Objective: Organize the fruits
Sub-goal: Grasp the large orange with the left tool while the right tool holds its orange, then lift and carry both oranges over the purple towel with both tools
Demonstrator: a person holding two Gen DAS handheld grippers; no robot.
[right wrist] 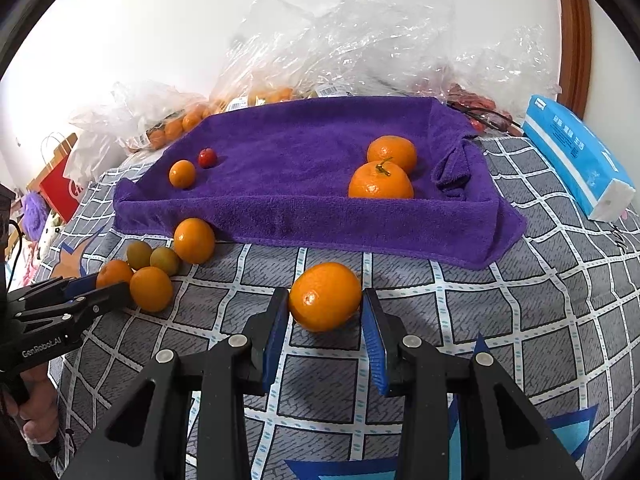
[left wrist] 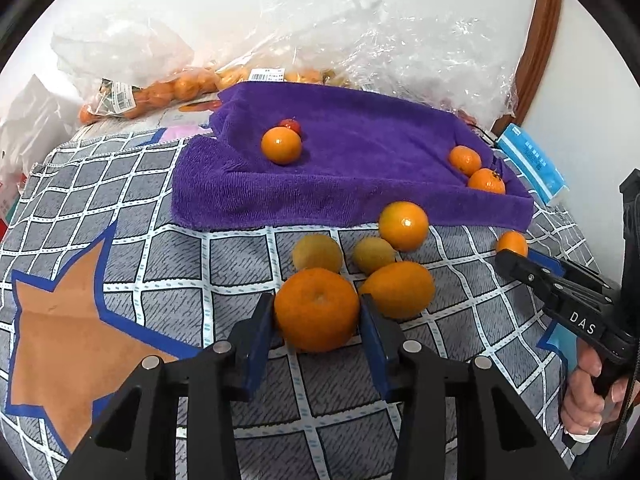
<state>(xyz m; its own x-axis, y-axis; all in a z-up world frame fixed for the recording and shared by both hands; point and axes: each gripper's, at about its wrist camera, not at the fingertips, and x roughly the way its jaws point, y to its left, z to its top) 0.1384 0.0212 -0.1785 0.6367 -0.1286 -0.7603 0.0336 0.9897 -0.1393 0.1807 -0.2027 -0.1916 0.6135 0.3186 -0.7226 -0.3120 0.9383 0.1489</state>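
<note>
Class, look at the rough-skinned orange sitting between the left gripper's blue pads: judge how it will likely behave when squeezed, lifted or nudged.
The rough-skinned orange is round, so it would probably roll if nudged across the checked cloth. Its pebbly, matte peel should give the left gripper fair friction. The peel looks loose, so a hard squeeze may dent it.

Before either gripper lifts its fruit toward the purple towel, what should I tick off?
1. Grip of left gripper on rough mandarin: ok.
2. Grip of right gripper on smooth orange: ok.
3. Free room on purple towel: ok, middle bare.
4. Neighbours clear of the left grip: not ok, oval orange fruit sits right beside it.
5. Either held fruit off the bedsheet: cannot tell.
</note>
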